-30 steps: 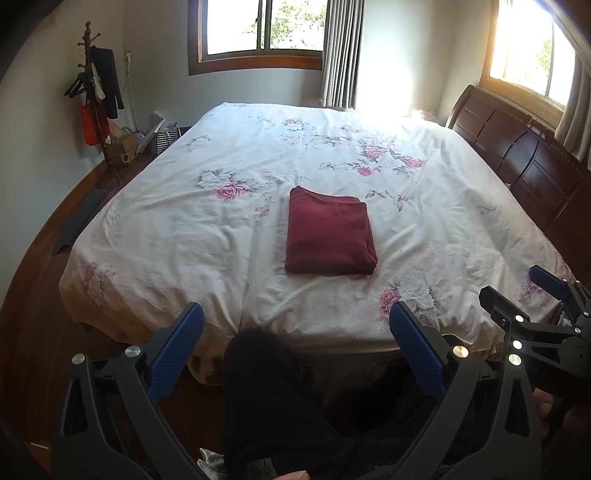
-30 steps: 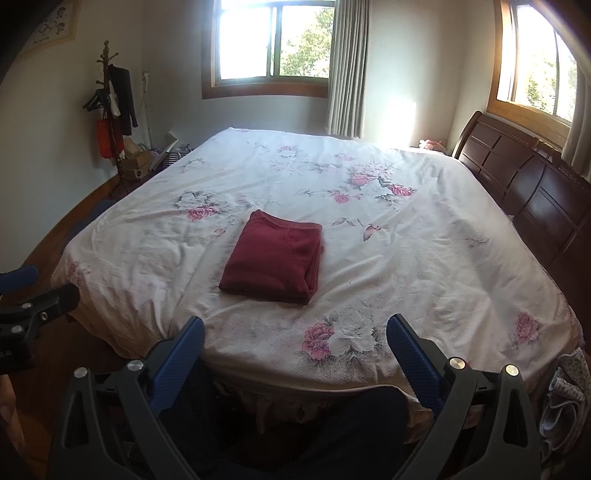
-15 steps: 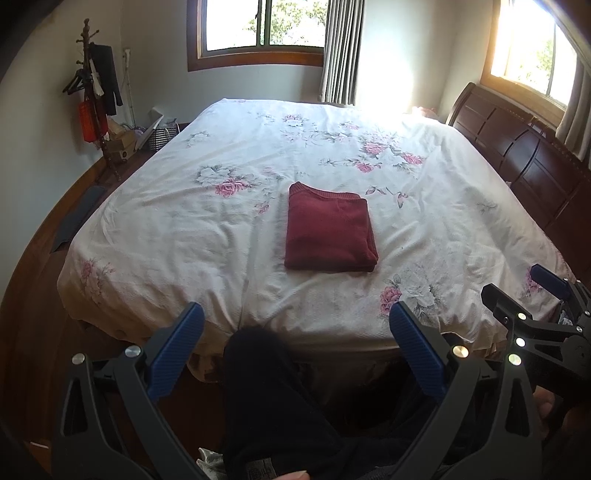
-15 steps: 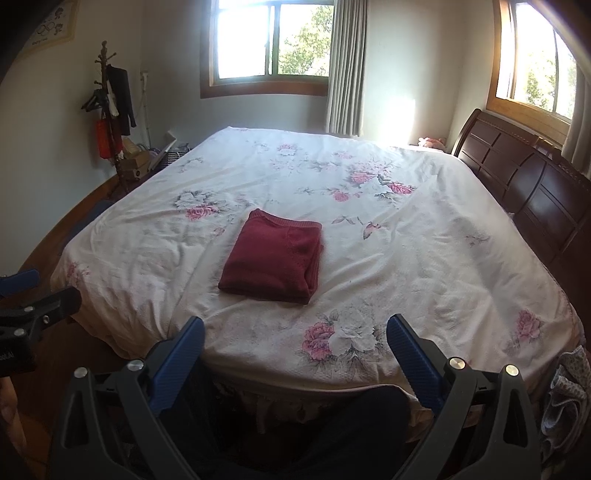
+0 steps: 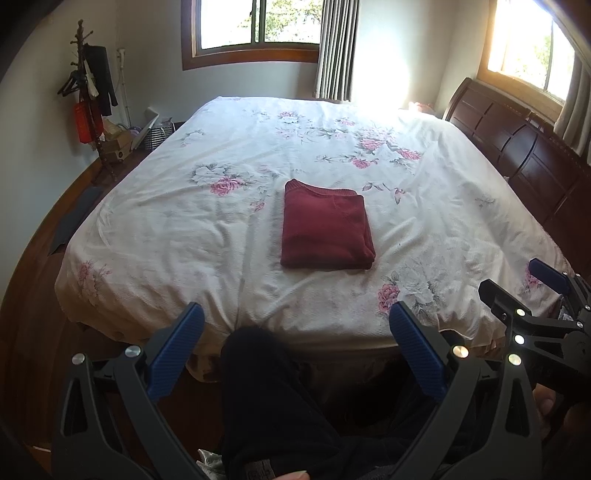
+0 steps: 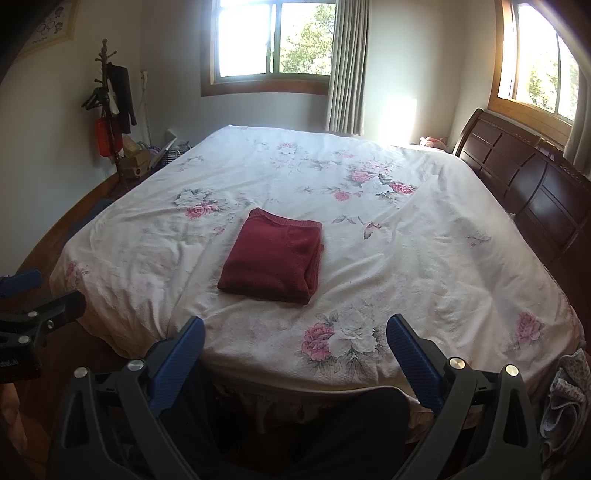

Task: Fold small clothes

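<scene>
We see a big bed with a white cover that has pink flowers on it. A red sweater lies on the bed, folded into a neat square. It sits near the middle, a bit toward the near edge. Its four sides are straight, and the thick folded side shows at 3 o'clock in the right wrist view. White cover shows all around it, so there is lots of room on every side.

Our left gripper is held low, in front of the near edge of the bed. Its two blue fingers are spread wide and hold nothing. Our right gripper is the same: wide apart, nothing in it, hanging by the near edge. Both are well apart from the sweater. In the left wrist view the right gripper peeks in at 3 o'clock. In the right wrist view the left gripper peeks in at 9 o'clock.

A dark leg shows at 6 o'clock, between the fingers. The dark wood headboard runs along the bed at 2 o'clock. A coat rack stands by the wall at 10 o'clock. The brown floor curves along the bed's left edge. A window is at 12 o'clock.
</scene>
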A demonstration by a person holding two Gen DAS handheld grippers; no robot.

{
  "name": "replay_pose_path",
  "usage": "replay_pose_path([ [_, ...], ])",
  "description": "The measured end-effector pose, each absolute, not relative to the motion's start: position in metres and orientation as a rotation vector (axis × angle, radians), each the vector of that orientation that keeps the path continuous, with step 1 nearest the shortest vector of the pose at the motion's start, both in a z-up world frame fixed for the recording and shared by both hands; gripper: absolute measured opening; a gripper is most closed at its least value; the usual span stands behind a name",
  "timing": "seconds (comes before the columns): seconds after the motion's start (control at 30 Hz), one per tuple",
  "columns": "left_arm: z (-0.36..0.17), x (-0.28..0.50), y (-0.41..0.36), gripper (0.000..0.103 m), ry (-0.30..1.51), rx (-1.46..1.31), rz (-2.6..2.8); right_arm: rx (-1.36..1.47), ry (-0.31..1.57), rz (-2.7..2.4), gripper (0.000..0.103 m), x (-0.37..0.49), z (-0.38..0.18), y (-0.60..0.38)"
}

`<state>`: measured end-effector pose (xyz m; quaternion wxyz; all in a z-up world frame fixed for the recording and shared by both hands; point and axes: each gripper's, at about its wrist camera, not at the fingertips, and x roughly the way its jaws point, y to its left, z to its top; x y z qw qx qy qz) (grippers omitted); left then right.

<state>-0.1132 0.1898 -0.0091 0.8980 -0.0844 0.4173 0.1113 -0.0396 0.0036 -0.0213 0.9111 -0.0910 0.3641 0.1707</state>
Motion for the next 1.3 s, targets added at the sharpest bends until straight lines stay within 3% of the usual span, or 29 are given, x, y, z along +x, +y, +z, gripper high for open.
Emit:
replay_pose_path([
  [1.3, -0.0117, -0.1105, 0.1874, 0.100, 0.864, -0.171, 0.223, -0.180, 0.762, 0.351, 0.099, -0.0300, -0.0220, 0.0001],
])
